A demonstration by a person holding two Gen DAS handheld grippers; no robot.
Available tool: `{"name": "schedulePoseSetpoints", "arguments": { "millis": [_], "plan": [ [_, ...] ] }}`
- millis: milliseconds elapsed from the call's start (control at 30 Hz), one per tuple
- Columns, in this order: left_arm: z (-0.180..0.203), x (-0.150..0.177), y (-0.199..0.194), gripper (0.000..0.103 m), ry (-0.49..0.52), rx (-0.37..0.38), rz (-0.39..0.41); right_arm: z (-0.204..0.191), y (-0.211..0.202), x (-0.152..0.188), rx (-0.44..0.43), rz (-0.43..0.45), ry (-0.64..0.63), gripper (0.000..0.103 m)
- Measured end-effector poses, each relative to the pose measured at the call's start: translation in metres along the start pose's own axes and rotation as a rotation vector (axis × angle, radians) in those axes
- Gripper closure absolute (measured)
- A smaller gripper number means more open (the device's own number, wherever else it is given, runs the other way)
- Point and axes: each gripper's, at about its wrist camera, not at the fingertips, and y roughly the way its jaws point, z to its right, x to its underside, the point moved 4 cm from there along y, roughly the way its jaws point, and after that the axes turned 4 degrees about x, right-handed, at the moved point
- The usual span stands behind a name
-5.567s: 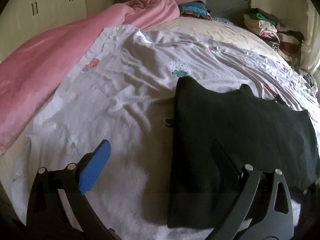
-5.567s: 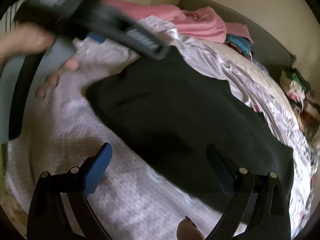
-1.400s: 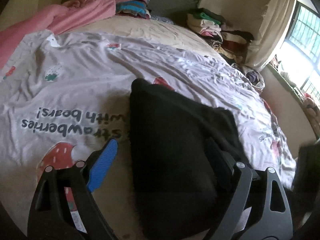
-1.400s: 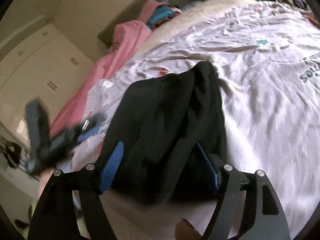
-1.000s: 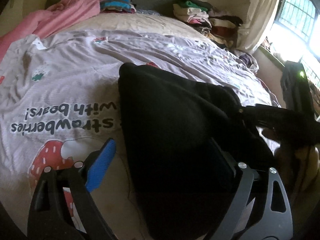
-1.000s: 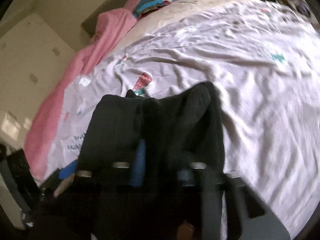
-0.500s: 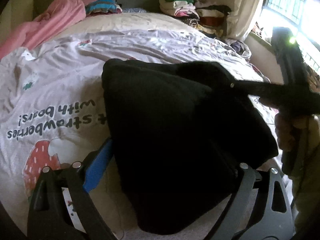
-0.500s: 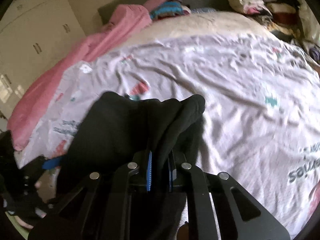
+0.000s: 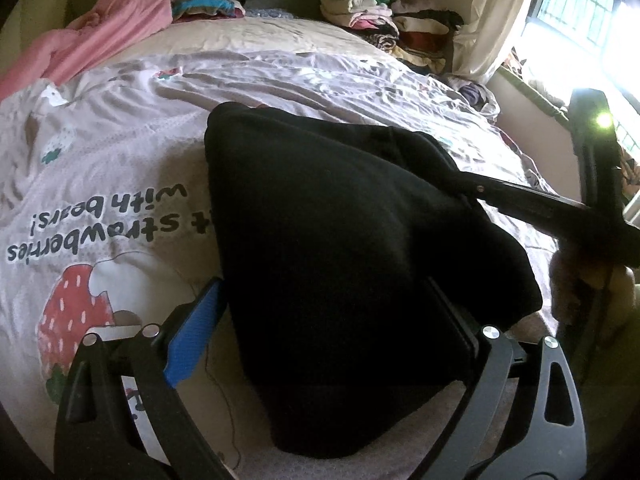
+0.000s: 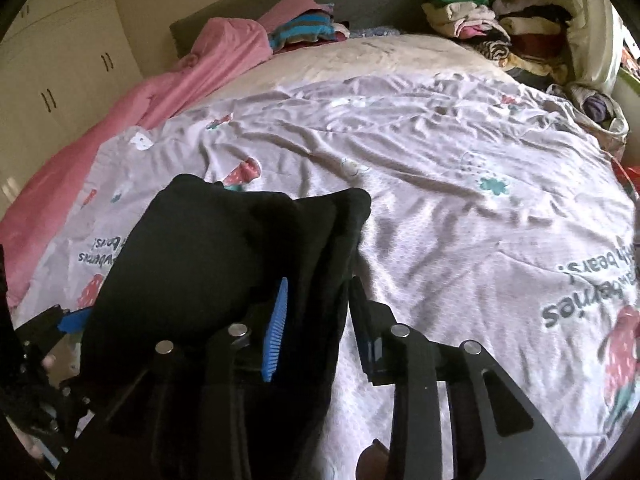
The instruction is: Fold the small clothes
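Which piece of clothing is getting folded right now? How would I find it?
Look at the big bed with the strawberry quilt. Near its front edge lies a black garment, bunched between the two grippers. It is the only all-black thing on the quilt; the pink blanket and the clothes piles sit far back.

Left gripper [image 9: 320,336]: black frame of slotted plastic arms, each pierced by a triangular cut-out, with round silver screw heads at the pivots. The finger [image 9: 192,340] at 9 o'clock carries a bright blue ribbed pad; its partner at 3 o'clock is dark. Right gripper [image 10: 316,320]: same black linkage and silver screws, blue pads on both fingers [image 10: 276,332]. Seen from the left wrist camera, its body bears a small glowing green light at 2 o'clock.
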Motion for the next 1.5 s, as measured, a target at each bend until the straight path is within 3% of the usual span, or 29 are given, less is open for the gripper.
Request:
{"name": "schedulePoseSetpoints", "arguments": {
  "millis": [67, 133, 300, 467, 567, 933, 1500],
  "plan": [
    [0.001, 0.0, -0.001, 0.015, 0.0, 0.003, 0.003, 0.001, -0.011, 0.001, 0.019, 0.019, 0.004, 0.057],
    [0.002, 0.0, -0.005, 0.015, 0.0, 0.007, 0.009, 0.001, -0.021, 0.003, 0.021, 0.039, 0.01, 0.056],
    [0.004, -0.001, -0.019, 0.015, 0.007, 0.007, 0.031, -0.002, -0.059, 0.006, 0.028, 0.115, 0.021, 0.041],
    [0.007, -0.003, -0.04, 0.01, 0.002, 0.008, 0.073, -0.009, -0.102, 0.015, 0.036, 0.2, 0.023, 0.015],
    [0.008, -0.002, -0.052, 0.01, 0.005, 0.005, 0.094, -0.014, -0.125, 0.023, 0.045, 0.247, 0.023, 0.006],
    [0.017, 0.021, -0.089, 0.01, 0.042, -0.042, 0.164, -0.024, -0.161, 0.064, 0.13, 0.32, 0.014, 0.004],
    [0.016, 0.071, -0.113, 0.01, 0.04, -0.086, 0.169, -0.067, -0.185, 0.123, 0.194, 0.396, -0.065, 0.004]
  ]
}}
